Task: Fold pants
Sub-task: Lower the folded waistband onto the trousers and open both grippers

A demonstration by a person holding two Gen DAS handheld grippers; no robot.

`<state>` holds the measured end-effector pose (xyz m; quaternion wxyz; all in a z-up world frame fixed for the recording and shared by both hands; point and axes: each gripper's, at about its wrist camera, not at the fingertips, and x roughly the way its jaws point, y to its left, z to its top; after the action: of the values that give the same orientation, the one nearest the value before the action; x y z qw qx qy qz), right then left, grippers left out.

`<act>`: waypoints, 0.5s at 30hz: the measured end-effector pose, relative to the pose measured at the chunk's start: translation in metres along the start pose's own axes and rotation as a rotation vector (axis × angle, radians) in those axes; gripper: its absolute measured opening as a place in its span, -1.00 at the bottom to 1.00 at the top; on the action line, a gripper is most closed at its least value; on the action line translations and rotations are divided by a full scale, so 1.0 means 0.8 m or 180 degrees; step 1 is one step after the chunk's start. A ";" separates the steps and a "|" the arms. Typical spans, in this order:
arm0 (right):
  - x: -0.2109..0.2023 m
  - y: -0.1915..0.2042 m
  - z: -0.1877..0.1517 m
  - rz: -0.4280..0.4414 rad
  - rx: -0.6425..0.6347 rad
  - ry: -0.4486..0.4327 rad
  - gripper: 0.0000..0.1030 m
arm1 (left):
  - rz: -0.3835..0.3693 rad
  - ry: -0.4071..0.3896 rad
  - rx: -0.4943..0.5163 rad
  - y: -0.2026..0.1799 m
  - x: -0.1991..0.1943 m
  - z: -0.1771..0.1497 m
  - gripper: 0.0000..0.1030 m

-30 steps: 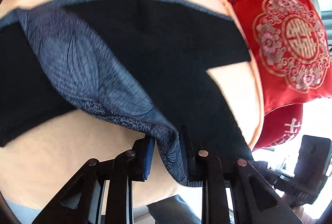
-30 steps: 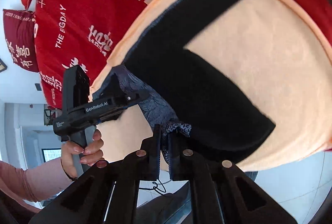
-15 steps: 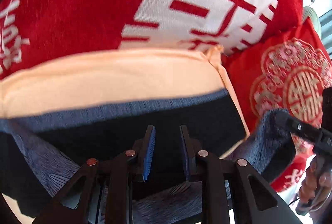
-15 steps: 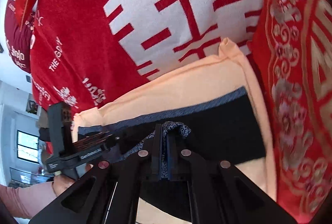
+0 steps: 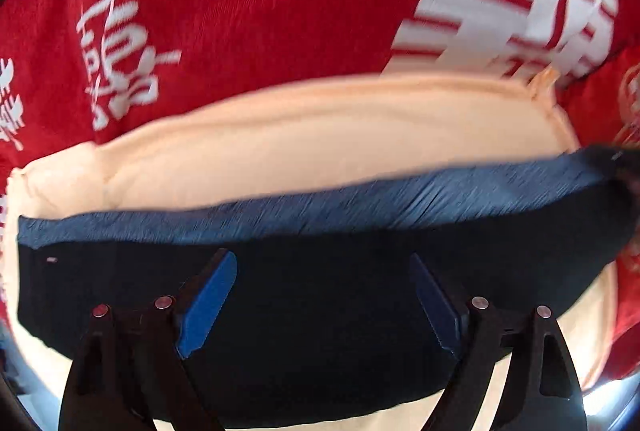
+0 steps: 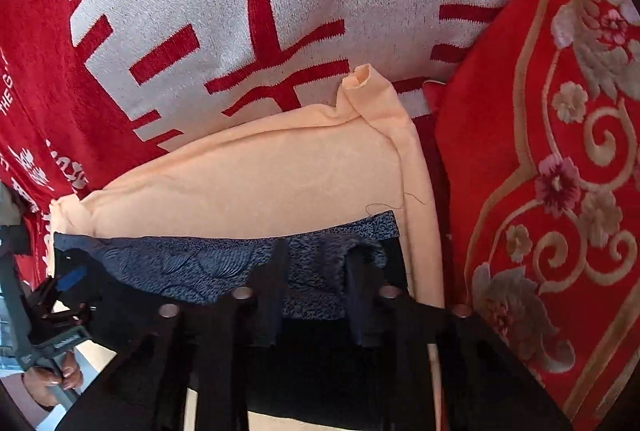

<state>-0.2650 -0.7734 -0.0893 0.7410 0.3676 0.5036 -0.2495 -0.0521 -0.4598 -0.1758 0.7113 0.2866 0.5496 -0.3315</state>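
The dark pants (image 5: 320, 311) lie folded on a peach cushion (image 5: 304, 147), with a blue patterned band (image 5: 360, 203) along the far edge. My left gripper (image 5: 322, 263) is wide open and empty above the black fabric. In the right wrist view the pants (image 6: 188, 267) show the blue patterned side along the cushion (image 6: 256, 183). My right gripper (image 6: 316, 251) has its fingers apart over the patterned edge, with nothing held between them. The left gripper (image 6: 68, 283) also shows at the left of that view, blue pads apart.
A red blanket with white characters (image 5: 260, 3) stands behind the cushion and also shows in the right wrist view (image 6: 256, 3). A red embroidered pillow (image 6: 560, 171) stands close on the right. A person's hand (image 6: 52, 379) holds the left gripper's handle.
Both grippers carried the pant edge forward to the far edge of the cushion and let go. The left opened wide; the right opened from the patterned fabric.
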 end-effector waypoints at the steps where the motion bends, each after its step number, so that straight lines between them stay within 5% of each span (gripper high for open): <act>1: -0.014 0.004 -0.012 -0.0042 0.0006 -0.0103 0.51 | 0.0105 0.0080 0.0028 0.001 0.013 -0.008 0.71; 3: -0.034 0.007 -0.040 0.0004 0.0053 -0.0182 0.52 | 0.0157 0.0283 -0.0006 0.008 0.038 -0.022 0.71; 8: -0.023 -0.023 -0.118 -0.0075 0.0713 0.0072 0.37 | 0.0088 0.0218 -0.0194 0.021 0.045 -0.028 0.77; 11: 0.010 -0.055 -0.139 -0.0118 0.1192 0.0238 0.04 | 0.0099 0.0206 -0.0154 0.021 0.048 -0.029 0.78; 12: 0.017 -0.059 -0.137 -0.0089 0.1218 0.0202 -0.46 | 0.0098 0.0196 -0.0126 0.020 0.049 -0.029 0.78; 13: 0.020 -0.060 -0.130 -0.0088 0.1180 0.0172 -0.73 | 0.0109 0.0186 -0.0105 0.020 0.050 -0.029 0.84; 15: 0.014 -0.056 -0.119 -0.0133 0.1068 0.0077 -0.76 | 0.0110 0.0199 -0.0098 0.021 0.052 -0.025 0.85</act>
<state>-0.3478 -0.7244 -0.1341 0.6577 0.4786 0.4712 -0.3411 -0.0433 -0.4401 -0.2204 0.7037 0.2952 0.5716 -0.3016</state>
